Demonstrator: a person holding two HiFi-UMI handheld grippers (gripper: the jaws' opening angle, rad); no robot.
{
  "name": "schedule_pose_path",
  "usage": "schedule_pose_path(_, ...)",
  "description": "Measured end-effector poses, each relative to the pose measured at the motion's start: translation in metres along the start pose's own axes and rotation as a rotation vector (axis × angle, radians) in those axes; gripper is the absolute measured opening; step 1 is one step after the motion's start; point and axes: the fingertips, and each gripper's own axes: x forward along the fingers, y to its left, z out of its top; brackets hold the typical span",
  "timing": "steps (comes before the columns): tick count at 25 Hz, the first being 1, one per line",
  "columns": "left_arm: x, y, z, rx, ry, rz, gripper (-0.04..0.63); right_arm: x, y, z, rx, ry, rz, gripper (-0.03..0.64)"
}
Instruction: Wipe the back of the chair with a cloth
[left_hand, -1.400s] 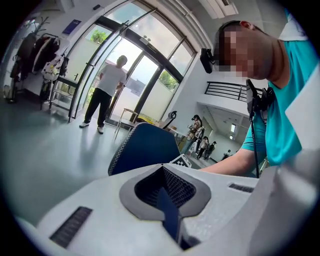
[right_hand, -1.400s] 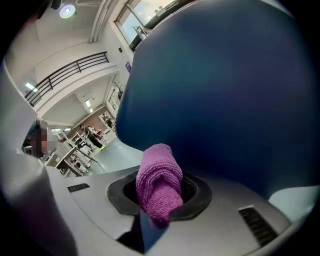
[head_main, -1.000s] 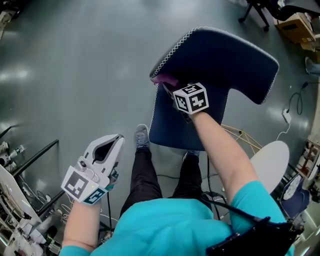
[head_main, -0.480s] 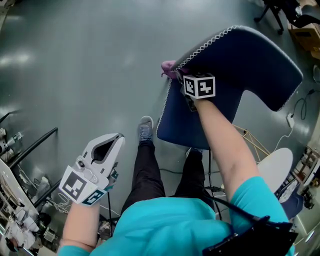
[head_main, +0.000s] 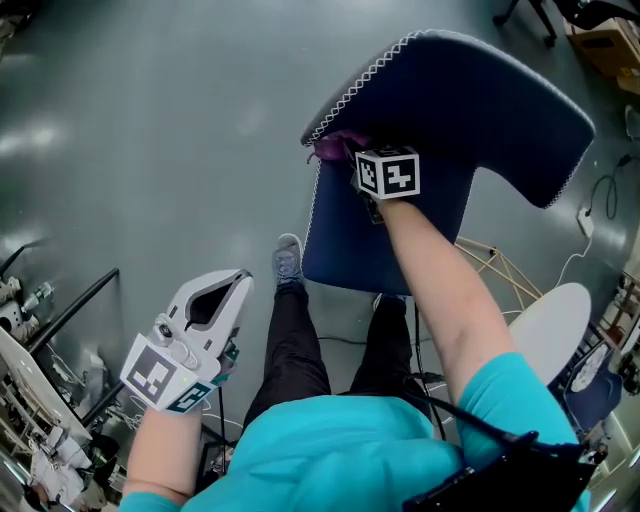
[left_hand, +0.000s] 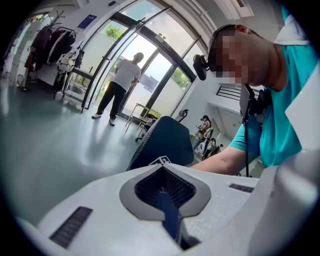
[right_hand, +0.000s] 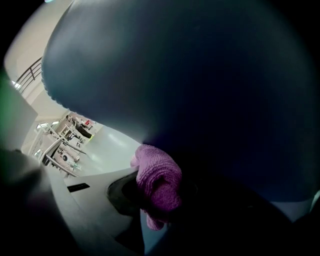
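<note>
Since half a second ago the right gripper (head_main: 347, 157) has slid a little down and to the left along the chair back (head_main: 450, 100), and the purple cloth (head_main: 333, 148) has gone with it, now sitting just under the stitched top corner instead of poking past the edge. The left gripper (head_main: 232, 285) has hardly shifted.

The right gripper's jaws are clamped tight on the cloth, which bunches out between them as a fuzzy purple wad. In the right gripper view the cloth (right_hand: 159, 182) is pressed against the dark blue padding (right_hand: 200, 75), which fills most of that view.

The left gripper hangs low at the person's side, well apart from the chair, over the grey floor (head_main: 150, 130). Its jaws (left_hand: 167, 210) are brought together with nothing between them.

The chair back is navy, smooth, with a white zigzag seam along its rim. It stands in front of the person, tilted, above one grey shoe (head_main: 287, 262)
</note>
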Motion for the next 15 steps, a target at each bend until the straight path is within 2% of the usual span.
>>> schedule_pose_path(6, 0.042, -0.027, 0.004, 0.022, 0.015, -0.033, 0.005, -0.023, -0.046, -0.009, 0.028, -0.017, -0.010, 0.080)
schedule_pose_path(15, 0.052, -0.043, 0.008, 0.040, 0.034, -0.074, 0.005, -0.046, -0.067, -0.023, 0.059, -0.025, -0.049, 0.080)
